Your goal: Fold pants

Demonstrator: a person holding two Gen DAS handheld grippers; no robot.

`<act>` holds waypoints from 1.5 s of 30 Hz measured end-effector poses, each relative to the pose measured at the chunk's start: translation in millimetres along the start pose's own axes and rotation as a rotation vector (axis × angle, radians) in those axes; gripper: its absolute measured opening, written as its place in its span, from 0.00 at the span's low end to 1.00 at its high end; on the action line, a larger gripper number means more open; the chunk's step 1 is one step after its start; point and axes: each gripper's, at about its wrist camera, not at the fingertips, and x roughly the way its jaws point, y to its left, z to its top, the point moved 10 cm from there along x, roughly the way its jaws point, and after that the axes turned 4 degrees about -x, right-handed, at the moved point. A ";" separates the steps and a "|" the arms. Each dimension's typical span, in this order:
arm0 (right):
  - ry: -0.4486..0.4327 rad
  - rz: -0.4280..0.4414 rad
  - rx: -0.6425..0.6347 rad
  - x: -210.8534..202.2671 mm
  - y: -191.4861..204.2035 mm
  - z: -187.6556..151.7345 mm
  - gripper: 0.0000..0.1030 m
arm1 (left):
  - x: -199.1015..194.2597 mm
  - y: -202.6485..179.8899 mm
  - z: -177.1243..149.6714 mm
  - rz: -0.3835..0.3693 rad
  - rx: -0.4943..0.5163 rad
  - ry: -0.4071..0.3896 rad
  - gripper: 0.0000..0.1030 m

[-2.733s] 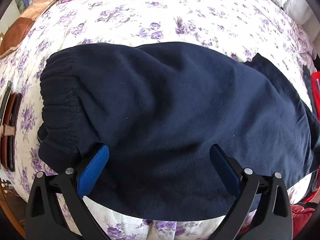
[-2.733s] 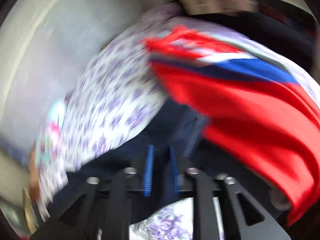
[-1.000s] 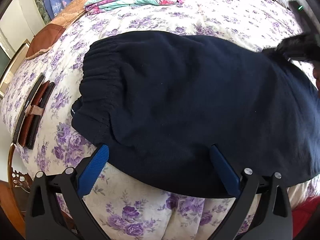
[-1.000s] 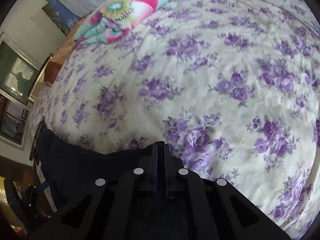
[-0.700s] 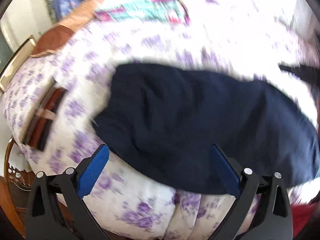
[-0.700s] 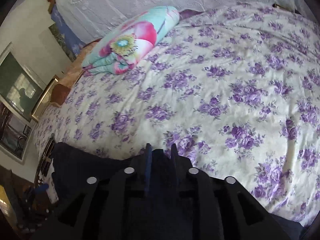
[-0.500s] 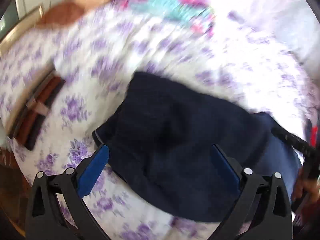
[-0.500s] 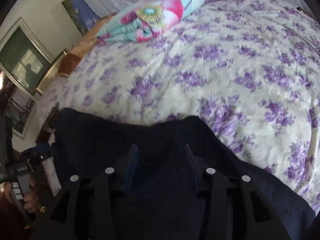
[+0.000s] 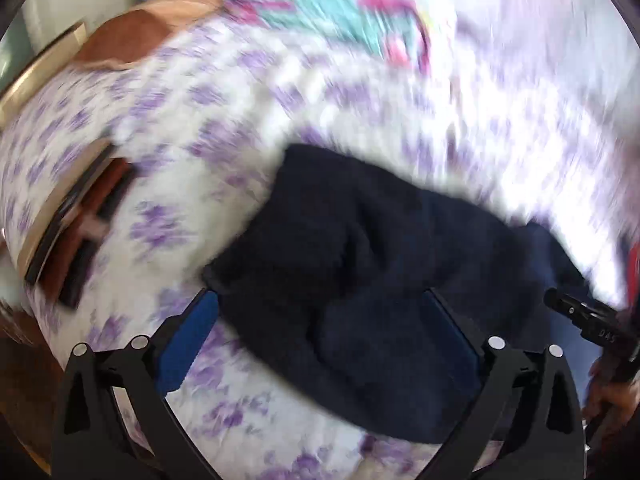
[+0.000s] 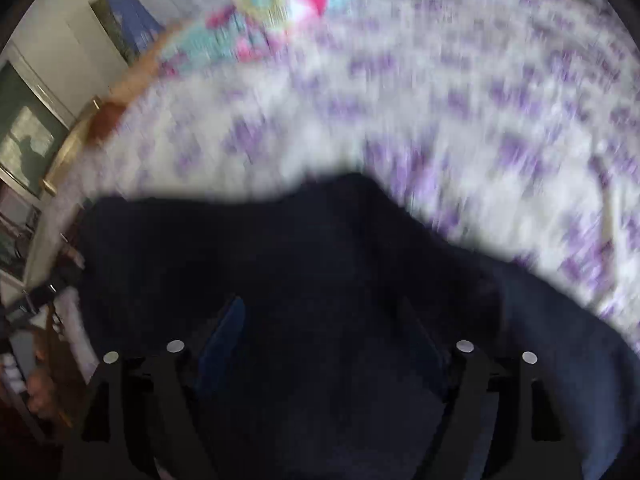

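Both views blurred; navy pants (image 9: 360, 280) folded, seemingly; left fingers (image 9: 188, 336) apart, right fingers (image 10: 224, 332) just spread.

Right gripper (image 10: 320, 344) just opened above dark pants (image 10: 320, 248) on floral bedspread (image 10: 440, 100).

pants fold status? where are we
Done: navy pants lie doubled over into a shorter bundle on the floral bedspread. In hand: nothing. The right gripper has just been opening, its jaws wide above the cloth; the left gripper is open too. Left: bundle looks lumpy, so probably smoothing or one more fold.
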 end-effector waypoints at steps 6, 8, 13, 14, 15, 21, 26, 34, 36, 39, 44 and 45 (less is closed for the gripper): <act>-0.179 0.017 0.077 -91.2 -29.4 -2.3 0.81 | -1.6 4.8 7.1 0.096 0.023 -0.013 0.96; -0.271 -0.015 0.191 -131.8 -67.2 -24.2 0.82 | -24.1 2.8 18.6 0.075 -0.003 -0.120 0.95; -0.384 -0.102 0.672 -215.5 -167.2 -156.5 0.82 | -33.8 -51.5 33.5 -0.040 0.066 -0.123 0.95; -0.407 -0.133 0.766 -232.6 -181.1 -190.0 0.82 | -27.1 -68.7 32.2 -0.057 0.100 -0.094 0.95; -0.424 -0.147 0.822 -242.3 -188.3 -211.3 0.82 | -20.8 -80.6 29.8 -0.064 0.128 -0.074 0.95; -0.495 -0.122 1.142 -241.1 -228.6 -295.8 0.78 | 10.0 -127.5 -5.8 -0.114 0.232 0.069 0.95; -0.581 -0.078 1.202 -215.2 -261.1 -278.6 0.74 | 29.1 -129.0 -14.5 -0.049 0.266 0.087 0.95; -0.572 -0.108 1.139 -217.9 -274.1 -251.6 0.20 | 15.4 -103.6 -15.3 -0.036 0.195 0.086 0.95; -0.578 -0.134 1.002 -240.9 -256.8 -218.6 0.19 | 9.3 -89.4 -11.5 -0.063 0.127 0.088 0.95; -0.573 -0.182 0.714 -263.6 -218.0 -141.7 0.19 | -3.4 -63.1 -3.1 -0.066 0.026 0.054 0.95; -0.478 -0.111 0.164 -230.8 -87.8 -34.0 0.19 | -23.9 -42.0 0.2 -0.208 -0.099 0.044 0.95; -0.415 -0.100 0.015 -207.7 -51.6 -28.8 0.19 | -27.4 -39.2 -0.4 -0.204 -0.107 0.034 0.95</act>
